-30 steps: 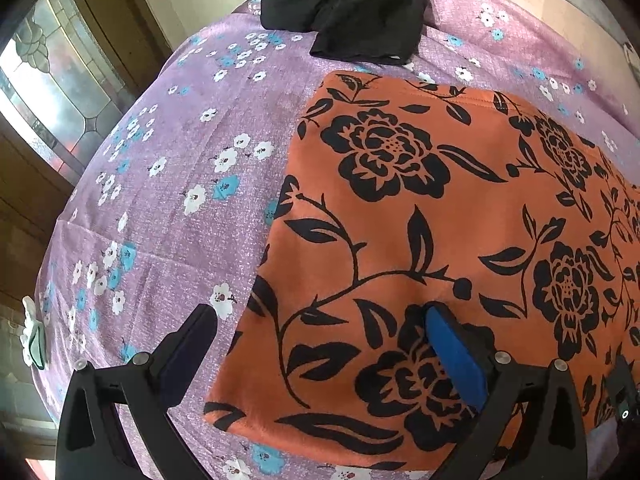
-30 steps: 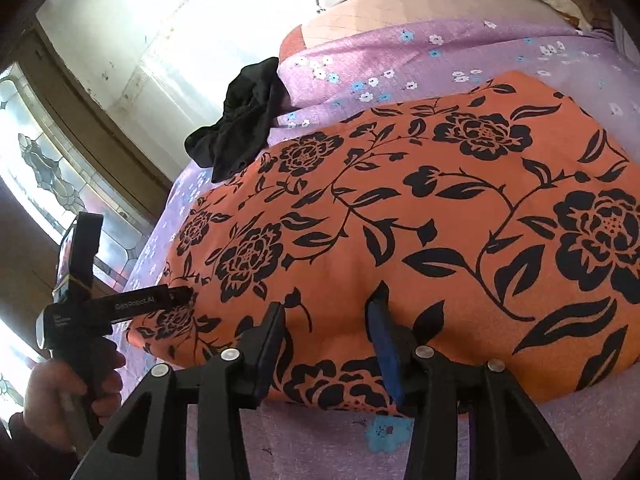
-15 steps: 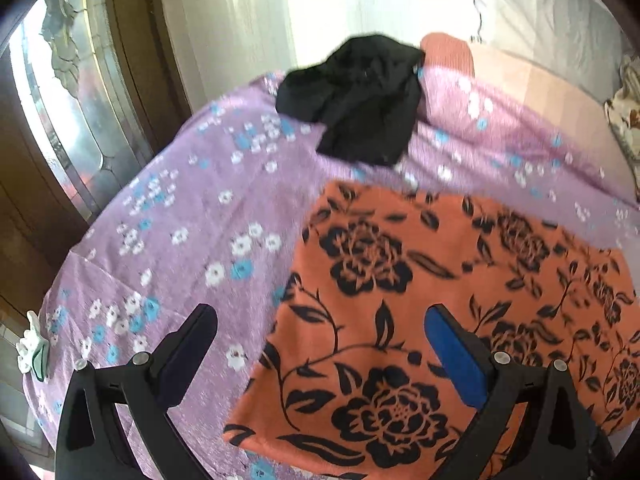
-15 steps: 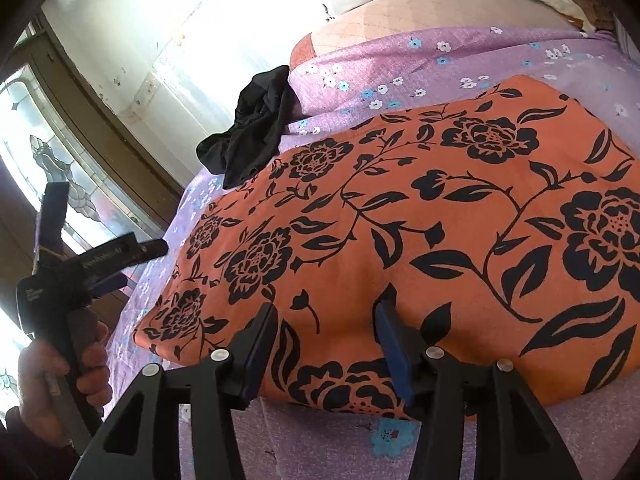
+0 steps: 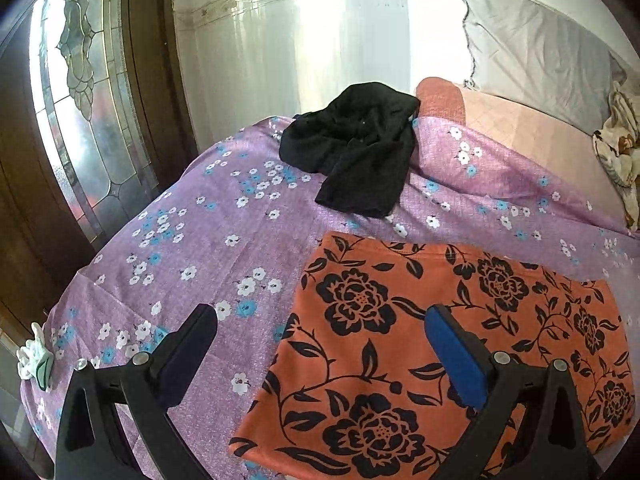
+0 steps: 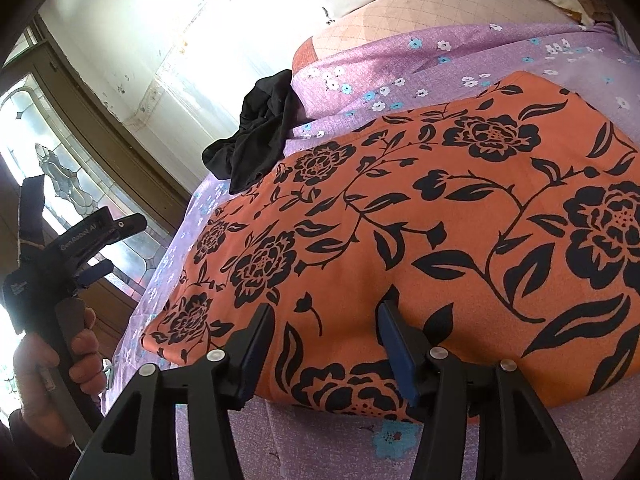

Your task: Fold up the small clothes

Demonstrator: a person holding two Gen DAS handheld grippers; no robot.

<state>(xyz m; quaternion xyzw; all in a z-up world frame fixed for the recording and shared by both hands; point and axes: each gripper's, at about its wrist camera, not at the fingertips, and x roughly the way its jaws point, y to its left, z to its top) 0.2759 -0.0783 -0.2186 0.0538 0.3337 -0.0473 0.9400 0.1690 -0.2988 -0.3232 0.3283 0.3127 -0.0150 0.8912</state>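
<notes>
On left tool [image 6: 110,246]: white lettering, seemingly "GenRobot.AI".

Sunlit white wall [image 5: 320,48], leaded-glass door [image 5: 80,92]

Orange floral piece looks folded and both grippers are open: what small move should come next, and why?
Probably send the left gripper toward the black garment. The orange floral cloth lies flat as a neat rectangle on the purple sheet, neither gripper holds it, and the black one is crumpled at the far edge.
</notes>
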